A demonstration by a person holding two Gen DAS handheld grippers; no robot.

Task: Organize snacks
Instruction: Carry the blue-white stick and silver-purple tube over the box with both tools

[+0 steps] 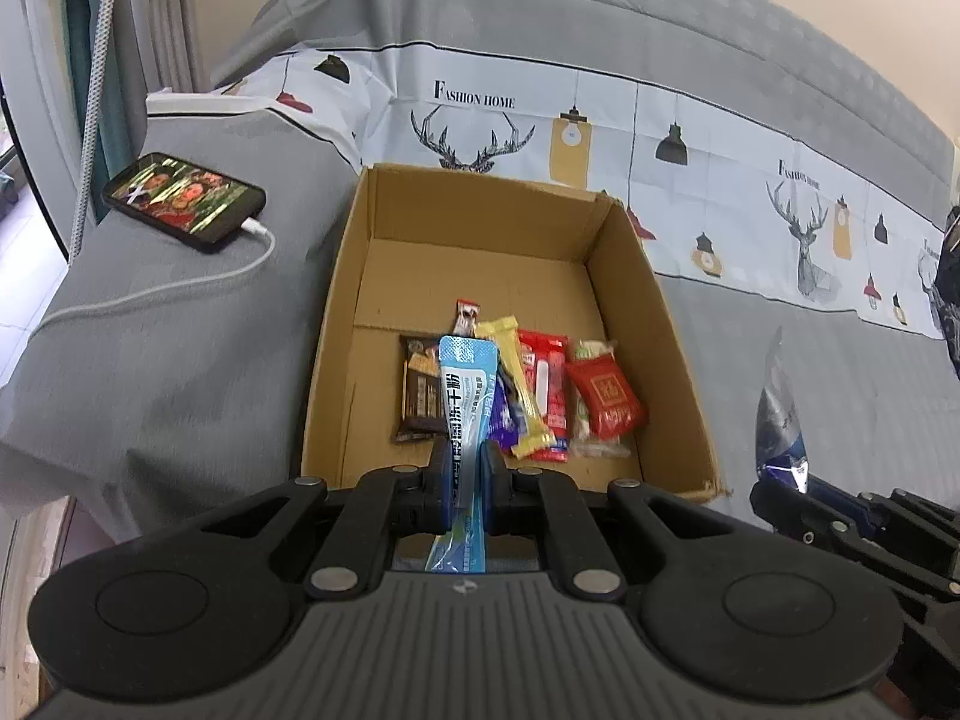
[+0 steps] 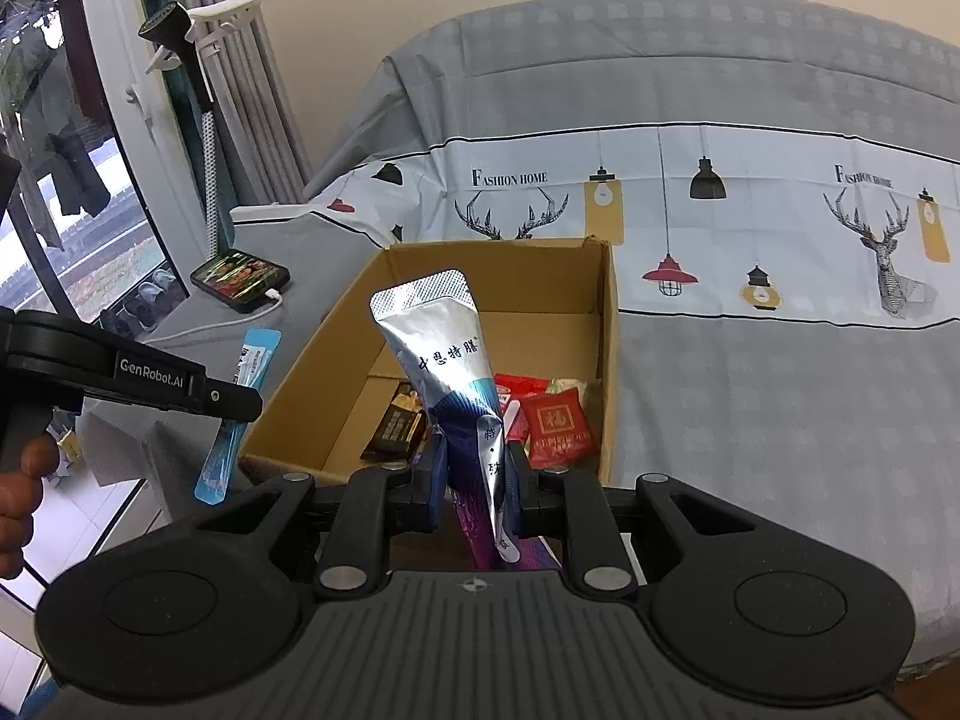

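Charging phone (image 1: 183,199) beside cardboard box (image 1: 336,324), bedspread (image 1: 780,408)

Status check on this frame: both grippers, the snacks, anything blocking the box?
Left gripper shut on blue sachet. Right gripper shut on silver pouch. Cardboard box open, snacks inside. Nothing blocking.

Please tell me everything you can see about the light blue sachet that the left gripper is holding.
The light blue sachet is a long, narrow stick pack of glossy film, with a crimped blue top, a white middle panel bearing dark printed characters, and a blue lower end. The left gripper is shut on its lower middle, so both ends stick out past the pads. It stands nearly upright, slightly tilted. In the right wrist view it hangs just outside the near left corner of the cardboard box, touching only the pads.
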